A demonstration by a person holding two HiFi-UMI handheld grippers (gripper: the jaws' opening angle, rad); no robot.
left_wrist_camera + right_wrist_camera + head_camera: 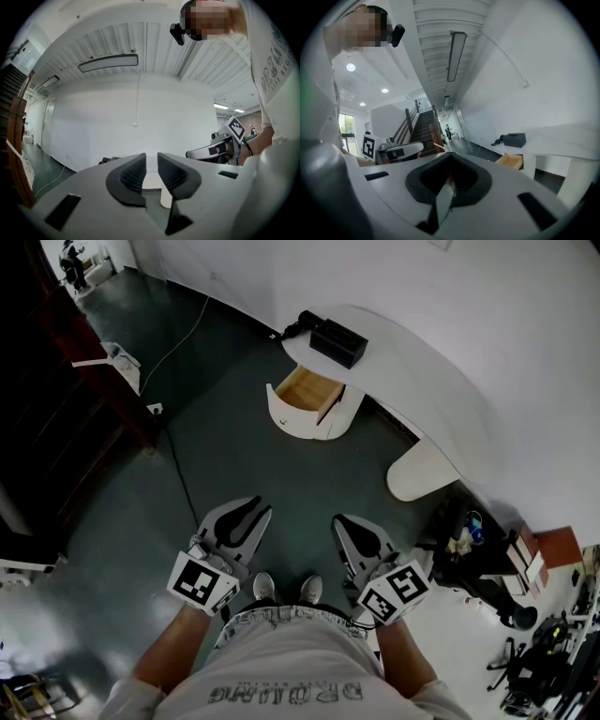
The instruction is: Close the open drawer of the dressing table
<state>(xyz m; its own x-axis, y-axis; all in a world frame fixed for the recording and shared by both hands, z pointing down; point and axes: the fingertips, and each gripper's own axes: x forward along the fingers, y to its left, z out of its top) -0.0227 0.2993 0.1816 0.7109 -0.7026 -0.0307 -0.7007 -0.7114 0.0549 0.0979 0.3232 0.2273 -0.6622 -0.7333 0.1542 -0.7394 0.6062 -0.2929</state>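
One drawer stands pulled open beneath the white dressing table.

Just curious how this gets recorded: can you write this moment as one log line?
drawer: open | person: standing back from dressing table | left gripper: open, empty | right gripper: shut, empty

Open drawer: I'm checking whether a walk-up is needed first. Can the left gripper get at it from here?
Probably not. The left gripper, jaws apart and empty, is held close to the person, while the open drawer stands far ahead across the floor. Nothing blocks the way; stepping closer should do.
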